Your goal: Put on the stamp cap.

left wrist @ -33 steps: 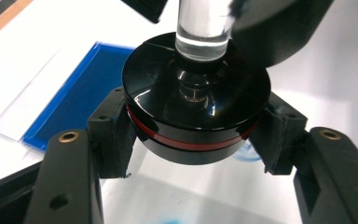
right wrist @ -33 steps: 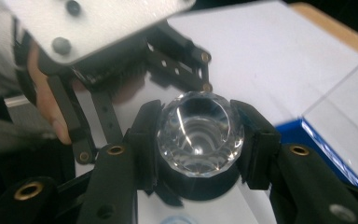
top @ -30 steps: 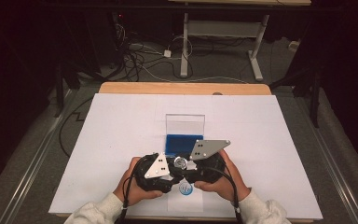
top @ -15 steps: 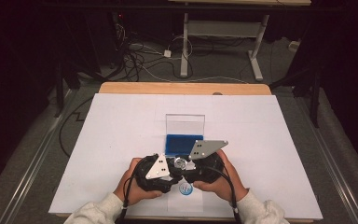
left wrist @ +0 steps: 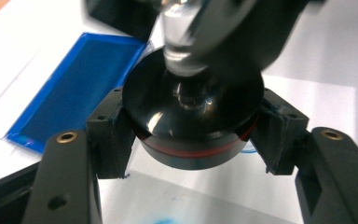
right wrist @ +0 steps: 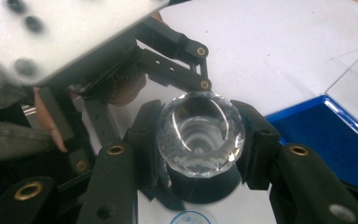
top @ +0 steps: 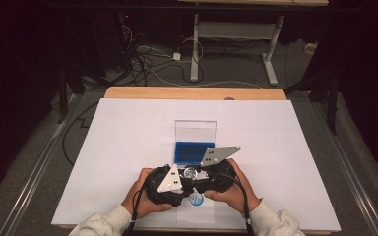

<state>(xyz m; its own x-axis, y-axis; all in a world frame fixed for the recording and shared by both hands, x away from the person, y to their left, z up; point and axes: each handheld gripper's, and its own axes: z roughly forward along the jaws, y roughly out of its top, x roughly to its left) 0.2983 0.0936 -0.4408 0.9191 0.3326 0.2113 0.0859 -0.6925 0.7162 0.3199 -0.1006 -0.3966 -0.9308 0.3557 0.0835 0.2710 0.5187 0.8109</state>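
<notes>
My left gripper (top: 179,183) sits near the front edge of the white paper-covered table (top: 128,137), w/ my left hand (top: 140,199) wrapped round it; its jaws are clamped on a round black base w/ a thin red ring (left wrist: 193,122), one jaw pad on each side of it. Just right of that, touching it from above, a clear faceted crystal knob on a short metal stem (right wrist: 200,133) meets the base's centre; my right gripper (top: 202,173) has it squeezed between both jaws, my right hand (top: 231,191) behind. Grey three-cornered plates top both grippers. Under the two tools, a small round blue-white sticker (top: 196,198) lies on the paper. Beyond them, just past the jaws, a shallow blue rectangular tray (top: 193,151) lies flat, w/ a clear upright lid (top: 195,130) rising at its far edge. Can't tell if knob & base are joined.
</notes>
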